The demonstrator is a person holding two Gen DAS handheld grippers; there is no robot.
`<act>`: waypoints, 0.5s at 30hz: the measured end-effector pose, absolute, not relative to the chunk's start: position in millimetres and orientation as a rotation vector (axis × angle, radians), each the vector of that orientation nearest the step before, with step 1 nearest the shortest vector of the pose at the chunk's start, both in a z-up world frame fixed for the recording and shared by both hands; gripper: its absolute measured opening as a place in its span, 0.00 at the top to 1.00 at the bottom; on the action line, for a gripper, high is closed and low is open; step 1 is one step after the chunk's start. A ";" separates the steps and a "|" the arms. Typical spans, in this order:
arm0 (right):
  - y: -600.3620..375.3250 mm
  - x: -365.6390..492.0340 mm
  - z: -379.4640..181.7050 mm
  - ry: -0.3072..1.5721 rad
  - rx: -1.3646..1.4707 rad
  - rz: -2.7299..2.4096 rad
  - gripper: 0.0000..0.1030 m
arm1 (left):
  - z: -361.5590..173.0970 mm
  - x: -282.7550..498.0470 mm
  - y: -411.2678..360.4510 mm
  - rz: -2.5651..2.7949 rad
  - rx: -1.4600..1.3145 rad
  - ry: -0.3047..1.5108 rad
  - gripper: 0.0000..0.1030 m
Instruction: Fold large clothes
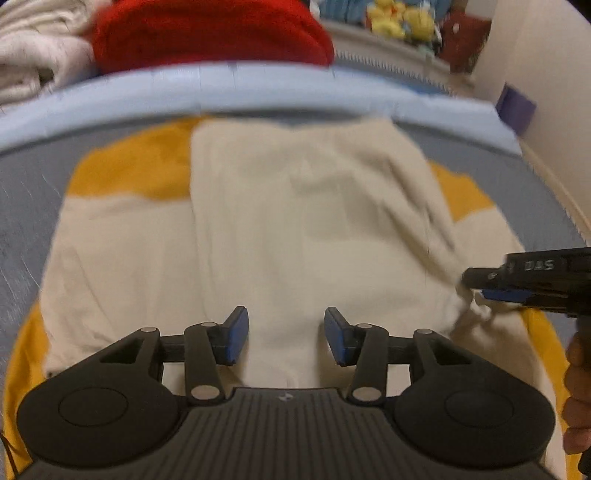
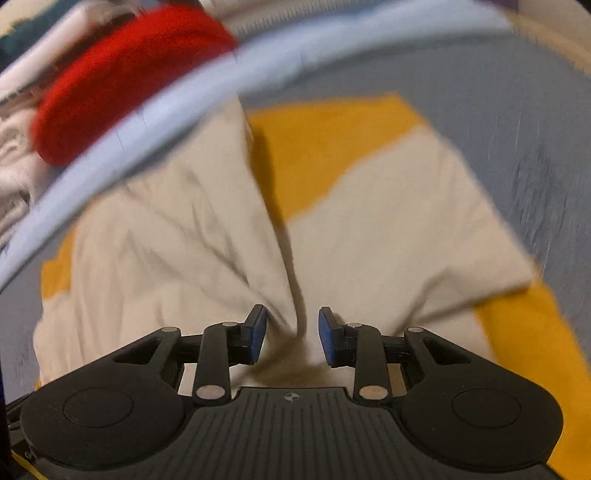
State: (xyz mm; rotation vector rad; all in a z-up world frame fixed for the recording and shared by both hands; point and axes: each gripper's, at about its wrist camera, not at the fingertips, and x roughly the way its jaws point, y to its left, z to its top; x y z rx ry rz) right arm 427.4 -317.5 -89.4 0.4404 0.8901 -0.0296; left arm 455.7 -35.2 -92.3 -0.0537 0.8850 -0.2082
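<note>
A cream garment (image 1: pixel 295 229) is spread over a yellow cloth (image 1: pixel 129 166), which is laid on a grey surface (image 1: pixel 22 206) edged by a pale blue border (image 1: pixel 258 88). Beyond that border a red fabric bundle (image 1: pixel 210 33) is piled beside whitish laundry (image 1: pixel 33 55). The left gripper (image 1: pixel 286 336) is held over the near part of the cream garment, jaws parted and empty. The right gripper (image 2: pixel 291 334) is set at the garment's right edge, jaws partly apart, with a raised fold (image 2: pixel 291 295) lying loosely between them, unpinched.
</note>
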 end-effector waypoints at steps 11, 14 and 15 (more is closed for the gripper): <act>-327.9 425.3 -79.3 0.853 0.483 -0.087 0.60 | -78.9 465.5 -20.1 -0.121 -0.105 0.928 0.51; -325.7 406.2 -38.3 0.675 0.391 -0.053 0.60 | -46.4 452.1 -18.4 -0.107 -0.104 0.802 0.51; -323.7 399.1 -27.1 0.620 0.362 -0.040 0.60 | -35.7 445.2 -17.8 -0.111 -0.094 0.762 0.51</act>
